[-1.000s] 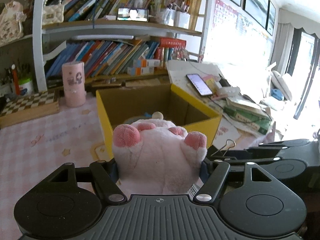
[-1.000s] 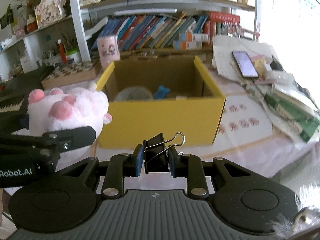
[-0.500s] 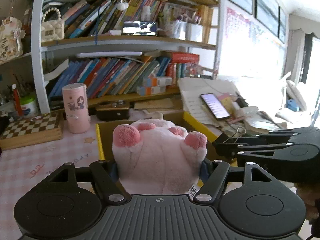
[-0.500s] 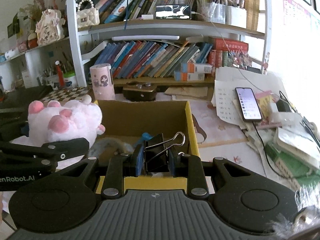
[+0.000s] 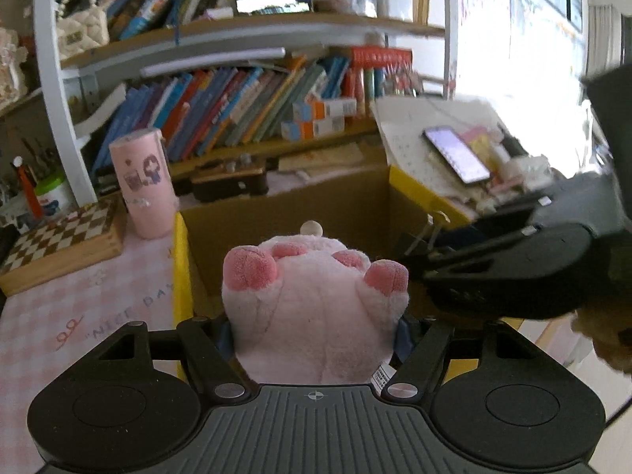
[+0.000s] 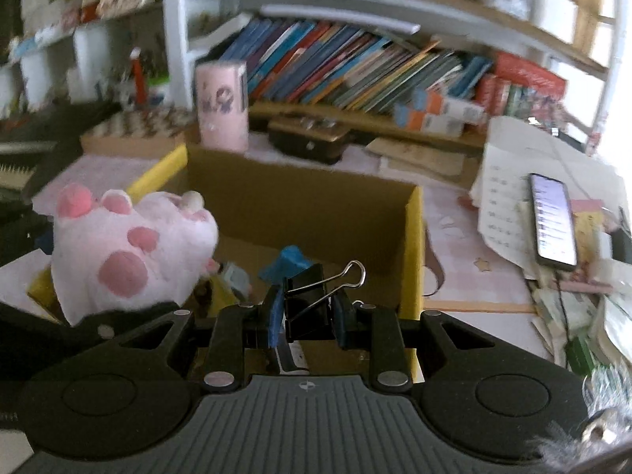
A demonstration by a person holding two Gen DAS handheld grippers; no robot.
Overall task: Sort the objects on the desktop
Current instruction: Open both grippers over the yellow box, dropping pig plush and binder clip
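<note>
My left gripper [image 5: 314,328] is shut on a pink plush toy [image 5: 314,300] with pink paw pads and holds it over the near left part of the yellow cardboard box [image 5: 182,272]. The toy also shows in the right wrist view [image 6: 126,252]. My right gripper [image 6: 310,316] is shut on a black binder clip [image 6: 312,300] with silver wire handles, above the open box [image 6: 412,252]. A blue object [image 6: 290,262] and other small items lie inside the box. The right gripper shows at the right of the left wrist view [image 5: 493,264].
A pink cylinder [image 5: 143,181] and a chessboard box [image 5: 59,243] stand left of the box. A phone [image 6: 551,221] lies on papers to the right. A dark wooden box [image 6: 308,142] and bookshelves [image 5: 252,98] are behind. The table has a pink checked cloth [image 5: 79,316].
Both grippers have moved forward and down over the box, each with its object still held. The box interior now fills the middle of both views.
</note>
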